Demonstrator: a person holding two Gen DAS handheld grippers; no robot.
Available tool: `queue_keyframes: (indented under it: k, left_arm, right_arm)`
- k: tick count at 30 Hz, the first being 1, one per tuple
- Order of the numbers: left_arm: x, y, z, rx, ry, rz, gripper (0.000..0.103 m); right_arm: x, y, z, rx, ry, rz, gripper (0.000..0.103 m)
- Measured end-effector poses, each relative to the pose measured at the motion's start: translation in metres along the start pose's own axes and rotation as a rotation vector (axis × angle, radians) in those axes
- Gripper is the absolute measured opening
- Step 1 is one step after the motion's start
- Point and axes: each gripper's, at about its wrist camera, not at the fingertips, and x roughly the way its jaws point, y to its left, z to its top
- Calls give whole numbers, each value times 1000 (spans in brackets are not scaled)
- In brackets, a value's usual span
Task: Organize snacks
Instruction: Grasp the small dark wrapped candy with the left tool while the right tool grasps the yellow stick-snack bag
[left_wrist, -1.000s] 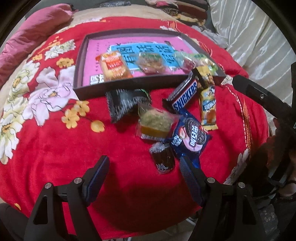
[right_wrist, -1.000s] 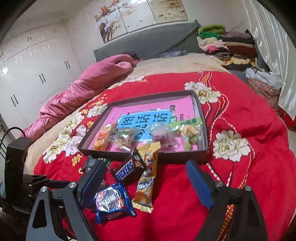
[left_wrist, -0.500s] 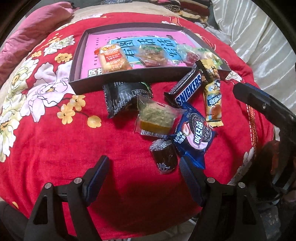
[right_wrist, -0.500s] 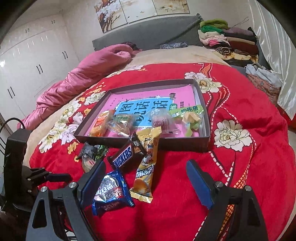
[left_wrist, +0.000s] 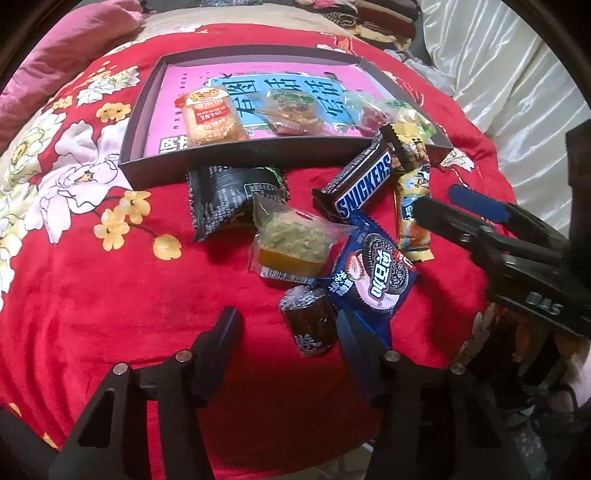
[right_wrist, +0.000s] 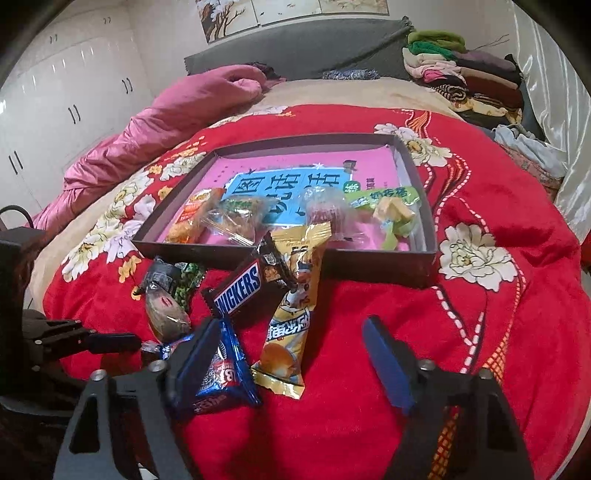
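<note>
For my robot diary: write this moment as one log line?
left gripper: closing, empty | right gripper: closing, empty | tray: four snacks | blanket: six loose

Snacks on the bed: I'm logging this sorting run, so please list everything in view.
Tray: one, dark, pink inside, on blanket.
Tray snacks: four packets, orange, clear, green.
Snickers bar: one, brown, leaning on tray front.
Yellow packet: one, beside Snickers.
Black packet: one, before tray.
Green cake: one, clear wrap.
Oreo packet: one, blue.
Dark roll: one, nearest.
Blanket: red, floral.
Left gripper: closing, roll between.
Right gripper: closing over yellow packet.
</note>
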Motion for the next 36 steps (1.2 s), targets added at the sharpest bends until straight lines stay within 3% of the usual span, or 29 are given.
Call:
queue_keyframes:
  k: [4, 11, 13, 19, 26, 36]
  left_arm:
    - [2, -3, 0, 1, 3, -18, 49]
    - [8, -11, 1, 11, 11, -28, 43]
    - [8, -11, 1, 11, 11, -30, 42]
    - [13, -5, 1, -23, 20, -63, 33]
    - [13, -3, 1, -40, 20, -87, 31]
    - [1, 11, -5, -59, 20, -85, 29]
  right_arm:
    - [10, 4, 0, -20, 22, 6, 56]
    - [22, 3, -1, -21, 51, 6, 39]
    - [25, 3, 0, -25, 57, 19, 27]
    - [24, -10, 1, 45, 53, 68, 22]
    - [10, -28, 2, 126, 11, 65, 21]
    - [1, -33, 4, 141, -23, 63, 21]
